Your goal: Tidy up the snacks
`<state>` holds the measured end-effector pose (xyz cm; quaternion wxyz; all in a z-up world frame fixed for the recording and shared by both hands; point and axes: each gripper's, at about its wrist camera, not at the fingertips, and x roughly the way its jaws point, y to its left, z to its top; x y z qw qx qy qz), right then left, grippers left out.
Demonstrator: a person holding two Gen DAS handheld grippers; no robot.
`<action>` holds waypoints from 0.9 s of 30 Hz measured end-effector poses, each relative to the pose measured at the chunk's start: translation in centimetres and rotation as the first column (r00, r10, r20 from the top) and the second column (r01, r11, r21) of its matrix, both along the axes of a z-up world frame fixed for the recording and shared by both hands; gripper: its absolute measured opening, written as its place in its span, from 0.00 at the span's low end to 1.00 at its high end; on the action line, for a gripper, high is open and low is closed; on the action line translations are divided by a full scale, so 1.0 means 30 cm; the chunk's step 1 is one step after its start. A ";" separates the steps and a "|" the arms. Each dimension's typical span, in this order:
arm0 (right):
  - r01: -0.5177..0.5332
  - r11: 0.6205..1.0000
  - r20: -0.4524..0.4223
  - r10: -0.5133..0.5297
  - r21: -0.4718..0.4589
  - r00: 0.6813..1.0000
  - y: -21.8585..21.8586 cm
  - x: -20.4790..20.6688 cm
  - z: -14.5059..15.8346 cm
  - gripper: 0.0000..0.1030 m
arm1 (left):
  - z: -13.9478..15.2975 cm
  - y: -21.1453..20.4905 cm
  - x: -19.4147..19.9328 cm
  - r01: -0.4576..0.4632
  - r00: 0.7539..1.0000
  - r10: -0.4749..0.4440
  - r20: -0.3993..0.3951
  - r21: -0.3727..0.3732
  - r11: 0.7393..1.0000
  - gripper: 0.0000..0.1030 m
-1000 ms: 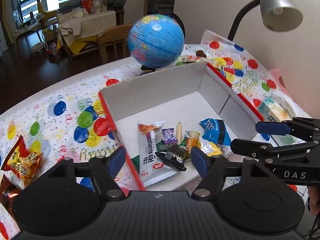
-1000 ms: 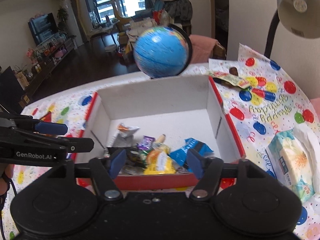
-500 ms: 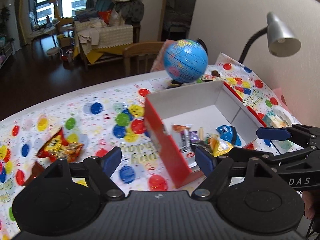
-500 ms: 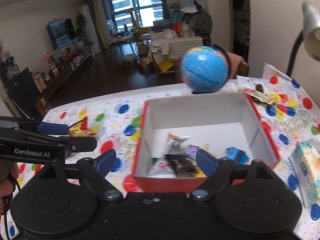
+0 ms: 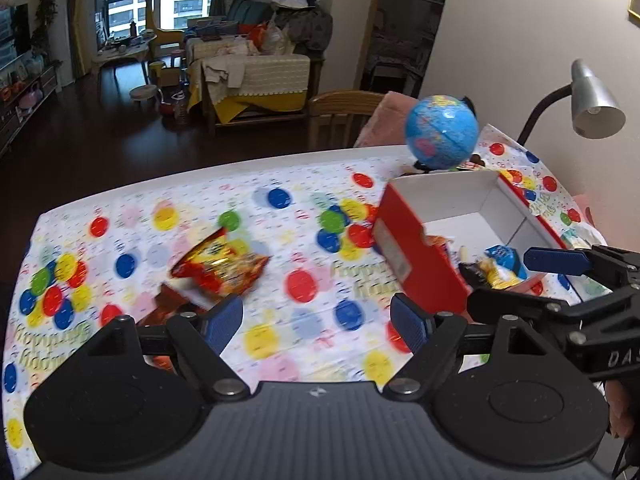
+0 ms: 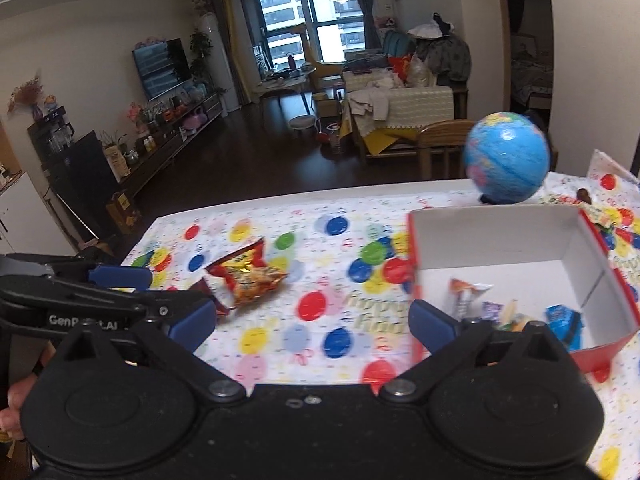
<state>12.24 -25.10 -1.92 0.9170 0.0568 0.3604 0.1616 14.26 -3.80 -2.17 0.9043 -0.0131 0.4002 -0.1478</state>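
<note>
A red and yellow snack bag lies on the balloon-print tablecloth, partly over a dark brown packet. To its right stands a red box with a white inside that holds several small wrapped snacks. My left gripper hovers open above the cloth, just right of the bag, with nothing between its fingers. My right gripper is over the cloth between bag and box; its jaws are opening and are empty. Each gripper also shows in the other's view, the right gripper and the left gripper.
A blue globe stands behind the box. A grey desk lamp leans in at the far right by the wall. A wooden chair is at the table's far edge. Beyond is a dark floor and a living room.
Both views have swung left and back from the box, so the red snack bag now sits near the middle. The right gripper's jaws have spread wider.
</note>
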 end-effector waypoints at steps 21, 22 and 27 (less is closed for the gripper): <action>-0.134 0.987 -0.094 0.125 -0.086 0.988 0.376 0.182 -0.129 0.99 | -0.195 0.334 0.083 -0.051 0.992 0.060 -0.109 0.081 0.995 0.79; -0.145 0.986 -0.100 0.136 -0.085 0.986 0.385 0.202 -0.144 0.99 | -0.211 0.336 0.096 -0.051 0.991 0.061 -0.119 0.087 0.995 0.79; -0.211 0.973 -0.115 0.200 -0.094 0.973 0.429 0.295 -0.213 0.98 | -0.283 0.337 0.168 -0.022 0.986 0.043 -0.162 0.129 0.991 0.79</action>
